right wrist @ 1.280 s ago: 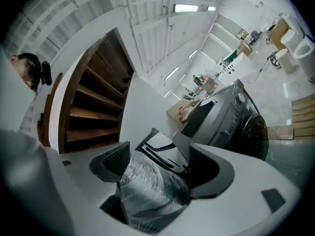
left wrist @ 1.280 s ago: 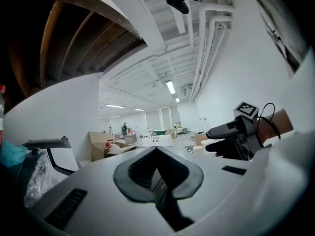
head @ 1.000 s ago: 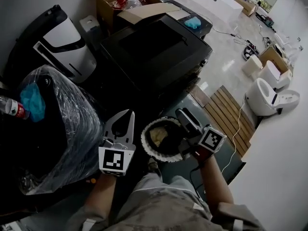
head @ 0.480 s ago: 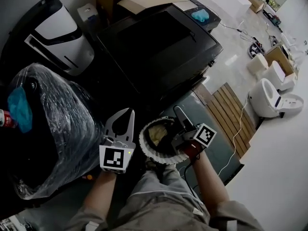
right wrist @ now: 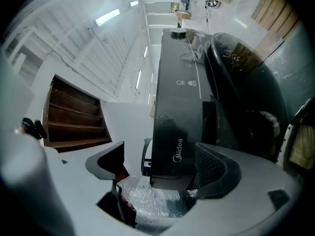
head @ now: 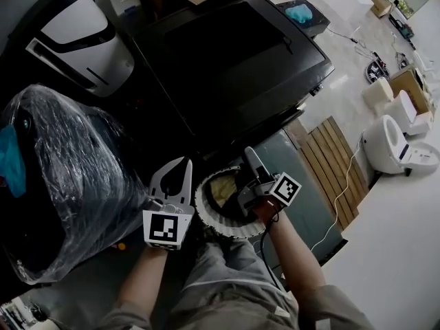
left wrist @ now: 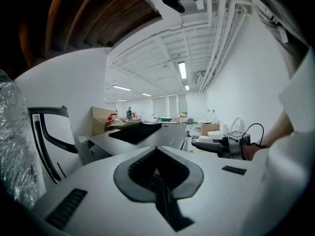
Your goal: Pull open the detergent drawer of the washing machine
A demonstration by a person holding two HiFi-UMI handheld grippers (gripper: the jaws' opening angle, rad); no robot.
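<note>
In the head view the washing machine [head: 234, 60] hides its front panel.

My white plastic left gripper [head: 184, 162] and right gripper [head: 249, 155] each carry a black-and-white square-marker cube [head: 165, 229]. I wear grey trousers [head: 227, 280] and grey sleeves [head: 330, 315], and a thin black cable [head: 263, 249] trails from the right.

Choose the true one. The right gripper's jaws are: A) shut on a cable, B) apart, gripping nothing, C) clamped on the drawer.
B: the right gripper has just been opening; its jaws stand wide apart with nothing held between them, the washing machine ahead of them, untouched.
</note>
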